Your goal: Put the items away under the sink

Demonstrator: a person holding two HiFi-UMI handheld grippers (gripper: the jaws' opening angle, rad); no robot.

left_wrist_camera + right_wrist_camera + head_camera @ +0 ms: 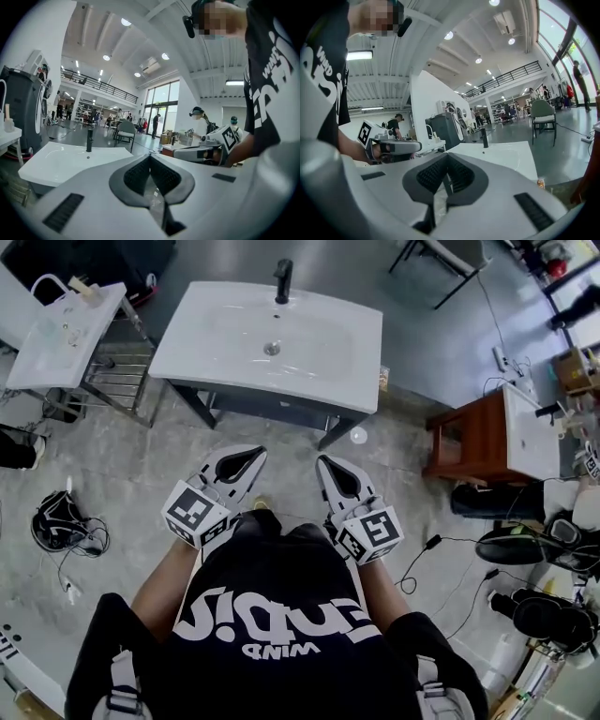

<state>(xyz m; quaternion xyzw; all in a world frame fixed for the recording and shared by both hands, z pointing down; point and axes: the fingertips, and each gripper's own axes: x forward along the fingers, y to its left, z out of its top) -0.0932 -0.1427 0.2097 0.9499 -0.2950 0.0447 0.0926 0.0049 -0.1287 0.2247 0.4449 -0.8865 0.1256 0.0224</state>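
A white sink (pixel 272 338) with a black tap (pixel 283 282) stands on a dark frame (pixel 267 411) just ahead of me in the head view. Both grippers are held at waist height, short of its front edge. My left gripper (pixel 253 456) is shut with nothing between its jaws; its own view shows the pads (pixel 140 176) pressed together. My right gripper (pixel 325 463) is likewise shut and empty, pads (pixel 459 176) touching. A small white round thing (pixel 357 435) lies on the floor by the sink's right leg. A small orange-brown bottle (pixel 540 183) stands beside the sink's right side.
A smaller white basin on a metal rack (pixel 66 329) stands to the left. A brown wooden vanity (pixel 483 437) is at the right. Cables and headsets (pixel 61 521) lie on the floor at the left, more gear (pixel 539 610) at the right. People stand far off in the hall.
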